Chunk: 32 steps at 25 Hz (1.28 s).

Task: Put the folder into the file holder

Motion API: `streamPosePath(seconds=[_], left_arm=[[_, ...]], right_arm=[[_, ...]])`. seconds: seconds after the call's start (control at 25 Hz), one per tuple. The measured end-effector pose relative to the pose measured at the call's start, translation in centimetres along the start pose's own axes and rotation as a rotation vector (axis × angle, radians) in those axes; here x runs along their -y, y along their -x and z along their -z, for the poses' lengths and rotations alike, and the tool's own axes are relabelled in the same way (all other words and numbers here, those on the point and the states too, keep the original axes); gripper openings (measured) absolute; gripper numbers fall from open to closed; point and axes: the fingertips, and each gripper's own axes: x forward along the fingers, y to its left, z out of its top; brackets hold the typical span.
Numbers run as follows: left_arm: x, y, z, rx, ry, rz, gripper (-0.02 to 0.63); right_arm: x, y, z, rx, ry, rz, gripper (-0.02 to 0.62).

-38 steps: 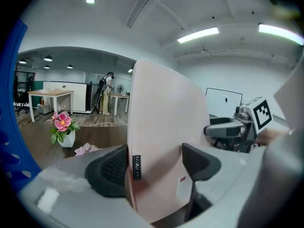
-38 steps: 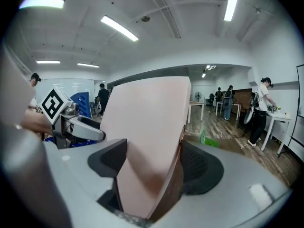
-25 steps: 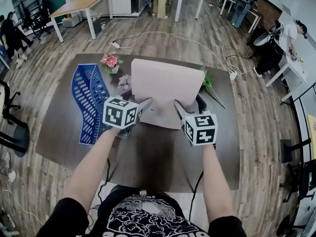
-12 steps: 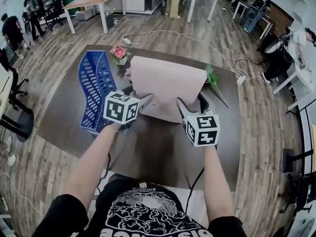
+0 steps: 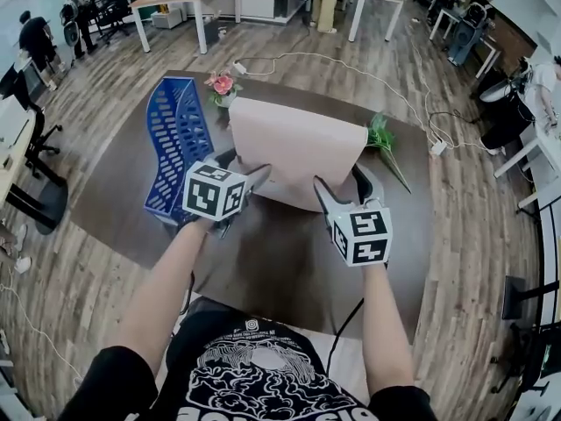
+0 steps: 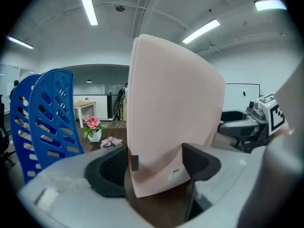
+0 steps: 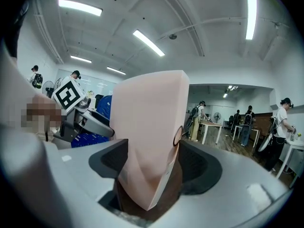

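A thick pale pink folder (image 5: 298, 147) is held up over the brown table (image 5: 280, 261), tilted with its far edge raised. My left gripper (image 5: 243, 169) is shut on the folder's near left corner. My right gripper (image 5: 342, 182) grips the near right corner; its jaws have just been opening a little, with the folder still between the pads. The left gripper view shows the folder (image 6: 171, 113) filling my left gripper (image 6: 156, 163). In the right gripper view the folder (image 7: 147, 127) sits in my right gripper (image 7: 152, 163). The blue perforated file holder (image 5: 180, 139) (image 6: 47, 118) stands just left of the folder.
A small pot of pink flowers (image 5: 222, 86) stands at the table's far edge behind the holder. A green sprig (image 5: 381, 139) lies at the far right. Cables and a power strip (image 5: 438, 146) lie on the wooden floor. Desks and people are farther off.
Both grippers have carried the folder a little to the left, and the gap between it and the blue file holder has narrowed. The grip on both corners looks the same.
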Motion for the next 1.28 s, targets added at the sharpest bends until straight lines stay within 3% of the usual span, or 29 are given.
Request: streamPosePath(seconds=[0.6,1.08,1.28], left_arm=[[0.0,0.4,0.3,-0.008,0.034,-0.049,0.368],[-0.1,0.4,0.9,0.022,0.104,-0.101,0.368],[-0.3,0.4,1.1,0.043,0.136,-0.142,0.368]], right_arm=[[-0.2,0.1,0.2,0.005,-0.038,-0.099,0.334],[1.0,0.0,0.6,0.008,-0.054,-0.243,0.359],[0.9,-1.2,1.4,-0.019,-0.048,-0.341,0.368]])
